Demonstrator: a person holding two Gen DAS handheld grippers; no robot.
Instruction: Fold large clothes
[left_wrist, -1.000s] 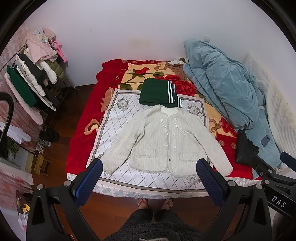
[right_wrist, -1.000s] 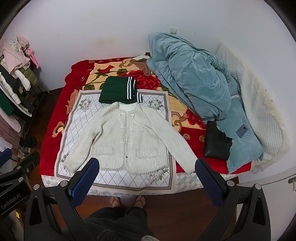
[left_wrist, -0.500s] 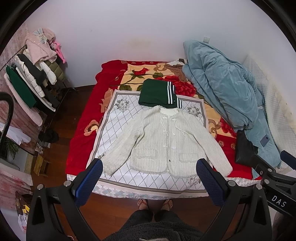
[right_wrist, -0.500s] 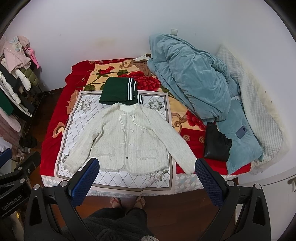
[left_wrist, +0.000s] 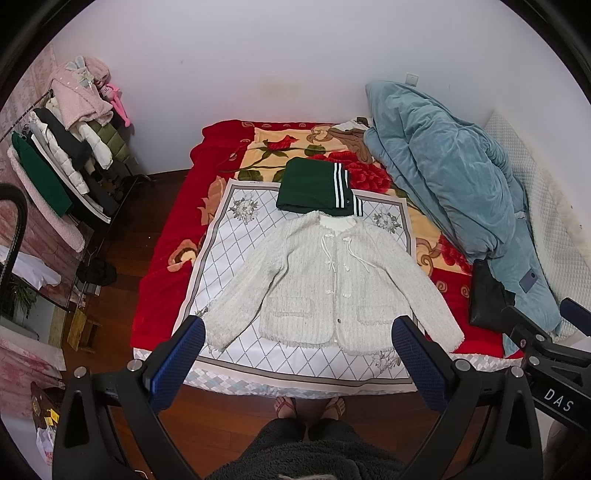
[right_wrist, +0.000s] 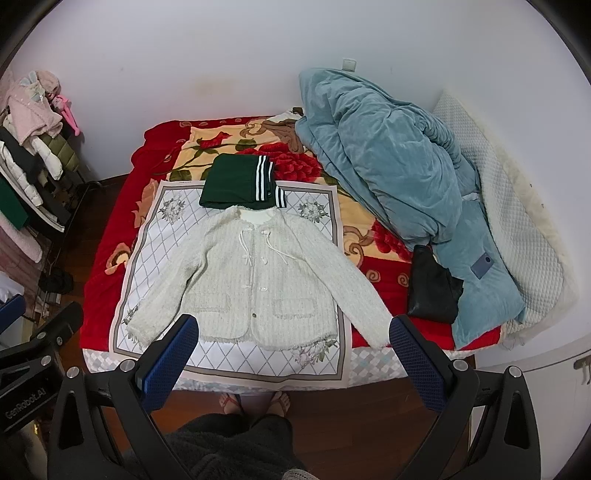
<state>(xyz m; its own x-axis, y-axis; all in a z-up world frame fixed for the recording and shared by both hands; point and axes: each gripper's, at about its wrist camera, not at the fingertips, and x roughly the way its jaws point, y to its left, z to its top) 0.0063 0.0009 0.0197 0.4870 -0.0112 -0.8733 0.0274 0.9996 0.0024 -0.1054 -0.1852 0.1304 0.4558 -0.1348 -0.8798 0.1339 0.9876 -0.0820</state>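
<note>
Pre-grasp stage, no fold started. White cardigan (left_wrist: 332, 284) lies flat, face up, buttoned, sleeves spread, on the diamond-print cloth (left_wrist: 229, 251) at the near end of the bed (left_wrist: 166, 280). Folded green garment (left_wrist: 314, 184) touches its collar. My left gripper (left_wrist: 295, 354) and right gripper (right_wrist: 291, 350) both hang above the bed edge, fingers wide apart, holding nothing. Next, I reckon: drop each gripper to a sleeve cuff, pinch, and bring the sleeves across the chest. Loose knit may bunch
</note>
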